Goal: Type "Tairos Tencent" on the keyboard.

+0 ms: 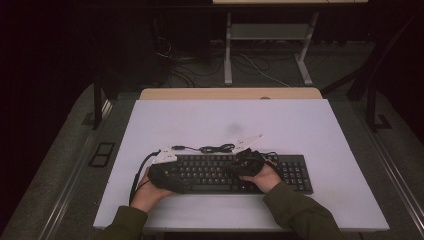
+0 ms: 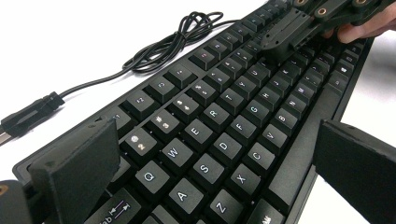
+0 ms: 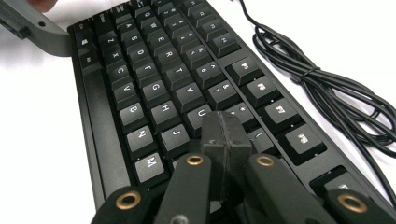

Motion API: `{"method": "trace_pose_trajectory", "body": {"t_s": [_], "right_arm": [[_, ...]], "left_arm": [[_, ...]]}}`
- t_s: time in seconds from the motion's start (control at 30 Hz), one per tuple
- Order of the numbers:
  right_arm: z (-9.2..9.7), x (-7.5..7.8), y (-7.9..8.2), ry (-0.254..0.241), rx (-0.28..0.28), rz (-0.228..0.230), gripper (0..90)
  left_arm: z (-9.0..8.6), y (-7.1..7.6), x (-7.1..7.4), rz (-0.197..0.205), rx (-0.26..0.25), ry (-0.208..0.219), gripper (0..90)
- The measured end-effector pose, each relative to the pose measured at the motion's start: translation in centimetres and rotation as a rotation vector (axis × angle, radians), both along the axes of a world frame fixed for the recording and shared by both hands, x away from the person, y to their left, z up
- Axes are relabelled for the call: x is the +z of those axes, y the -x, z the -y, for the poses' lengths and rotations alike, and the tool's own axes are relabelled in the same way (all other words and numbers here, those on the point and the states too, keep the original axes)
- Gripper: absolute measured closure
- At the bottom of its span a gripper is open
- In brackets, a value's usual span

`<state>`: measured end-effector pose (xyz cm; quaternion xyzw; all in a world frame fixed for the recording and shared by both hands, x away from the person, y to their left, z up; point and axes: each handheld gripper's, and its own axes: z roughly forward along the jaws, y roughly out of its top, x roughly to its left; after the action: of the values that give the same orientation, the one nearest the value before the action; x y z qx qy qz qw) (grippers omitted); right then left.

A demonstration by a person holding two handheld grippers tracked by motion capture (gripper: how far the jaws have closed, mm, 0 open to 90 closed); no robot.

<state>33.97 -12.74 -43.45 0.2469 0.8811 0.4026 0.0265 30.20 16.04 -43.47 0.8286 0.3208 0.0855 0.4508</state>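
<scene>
A neighbouring key could be struck by mistake: the right gripper point(image 3: 223, 135) is held with its fingers point(image 3: 212, 133) clenched together on nothing, their joined tip poised over the keys around I and K, and that tip is judged broad against one keycap, so a slightly skewed press would catch two keys. The keyboard point(image 1: 235, 172) might also be tipped or slid if the left gripper point(image 2: 205, 168) were squeezed or lifted, since its released fingers point(image 2: 81, 163) straddle the left end, one at the rear edge by Tab and one at the front edge. The bundled cable point(image 1: 215, 148) could be snagged and dragged.

The keyboard is seen as a black full-size board with pale legends and a number pad, lying flat near the bench's front edge, right of centre.
</scene>
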Motion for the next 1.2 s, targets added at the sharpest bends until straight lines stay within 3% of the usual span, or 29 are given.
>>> {"method": "trace_pose_trajectory", "body": {"t_s": [0.23,0.37,0.77,1.2], "right_arm": [[0.3,0.1,-0.1,-0.008,-0.005,0.004,89.0],[0.5,0.5,-0.1,-0.037,0.001,0.009,85.9],[1.5,1.2,-0.2,-0.111,-0.025,0.013,62.9],[2.5,1.3,-0.7,-0.161,-0.064,0.006,44.7]], "left_arm": [[0.0,0.0,0.0,0.003,0.001,-0.002,0.0],[0.0,0.0,0.1,0.006,0.001,-0.004,0.1],[-0.1,0.1,0.3,0.016,0.005,-0.012,6.6],[1.1,-0.3,0.4,0.029,-0.024,-0.021,30.0]]}}
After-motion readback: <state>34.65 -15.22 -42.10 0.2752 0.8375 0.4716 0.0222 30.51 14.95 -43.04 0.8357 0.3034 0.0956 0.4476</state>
